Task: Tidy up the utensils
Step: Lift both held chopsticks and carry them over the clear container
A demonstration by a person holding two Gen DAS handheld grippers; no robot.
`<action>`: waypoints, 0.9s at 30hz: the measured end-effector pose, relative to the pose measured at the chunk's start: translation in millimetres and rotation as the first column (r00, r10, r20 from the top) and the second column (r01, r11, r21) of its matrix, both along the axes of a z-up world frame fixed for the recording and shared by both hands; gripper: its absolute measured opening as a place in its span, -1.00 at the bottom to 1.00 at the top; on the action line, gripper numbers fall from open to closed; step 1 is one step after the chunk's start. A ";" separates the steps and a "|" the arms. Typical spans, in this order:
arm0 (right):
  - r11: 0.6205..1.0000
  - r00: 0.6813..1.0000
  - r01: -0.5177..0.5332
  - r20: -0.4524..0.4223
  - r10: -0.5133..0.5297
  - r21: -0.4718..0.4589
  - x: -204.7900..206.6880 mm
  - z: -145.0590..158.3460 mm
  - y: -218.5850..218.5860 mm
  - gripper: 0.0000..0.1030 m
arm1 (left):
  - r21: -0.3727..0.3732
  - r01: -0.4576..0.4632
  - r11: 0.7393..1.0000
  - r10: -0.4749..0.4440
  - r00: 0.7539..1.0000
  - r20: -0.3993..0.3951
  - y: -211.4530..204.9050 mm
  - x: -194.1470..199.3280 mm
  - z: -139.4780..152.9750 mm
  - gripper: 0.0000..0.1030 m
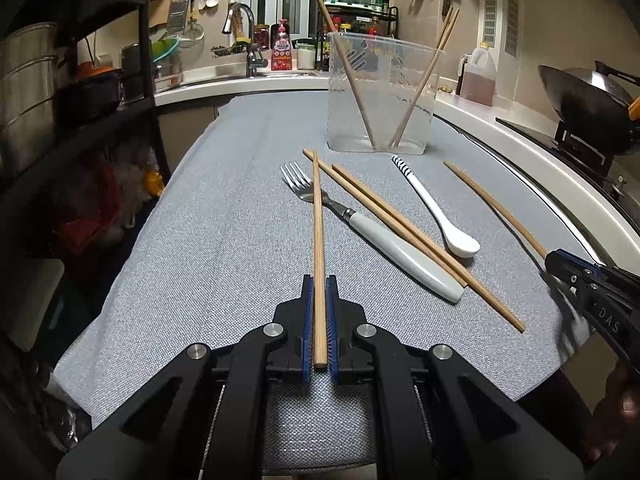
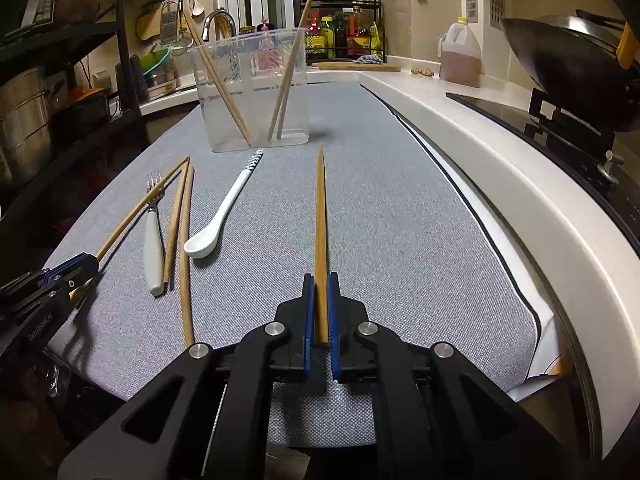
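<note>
My left gripper (image 1: 319, 280) is shut on a wooden chopstick (image 1: 318, 220) that points away from me and crosses over the tines of a white-handled fork (image 1: 400, 258). Two loose chopsticks (image 1: 404, 228) lie diagonally beside the fork, with a white spoon (image 1: 438, 216) to their right. My right gripper (image 2: 320, 278) is shut on another chopstick (image 2: 321, 216), which points toward a clear plastic container (image 2: 256, 120) holding upright chopsticks. The container (image 1: 380, 120) stands at the far end of the cloth. The right gripper (image 1: 560, 266) shows at the left view's right edge, the left gripper (image 2: 76, 266) at the right view's left edge.
A grey cloth (image 1: 224, 240) covers the table. A dark shelf rack (image 1: 80, 100) with pots stands on the left. A white counter edge (image 2: 500, 184) runs along the right, with a stove, a wok (image 2: 568, 64) and an oil jug (image 2: 460, 56). A sink and tap (image 1: 244, 36) are at the back.
</note>
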State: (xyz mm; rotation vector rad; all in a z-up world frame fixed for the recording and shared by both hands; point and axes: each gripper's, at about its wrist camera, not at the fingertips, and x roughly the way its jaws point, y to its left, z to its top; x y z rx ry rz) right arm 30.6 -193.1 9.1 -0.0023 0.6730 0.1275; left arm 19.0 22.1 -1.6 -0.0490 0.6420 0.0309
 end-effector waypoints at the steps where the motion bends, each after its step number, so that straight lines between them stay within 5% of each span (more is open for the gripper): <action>1: 1.000 1.000 -0.001 0.006 0.001 0.001 -0.7 3.5 -0.1 -0.87 | -0.003 0.002 1.000 -0.002 1.000 0.008 0.2 -1.0 1.7 -0.88; 27: 0.999 0.982 -0.028 0.186 0.022 0.032 -7.5 112.8 -2.2 -0.88 | -0.001 0.058 0.998 -0.056 0.967 0.247 -6.9 -15.9 84.7 -0.88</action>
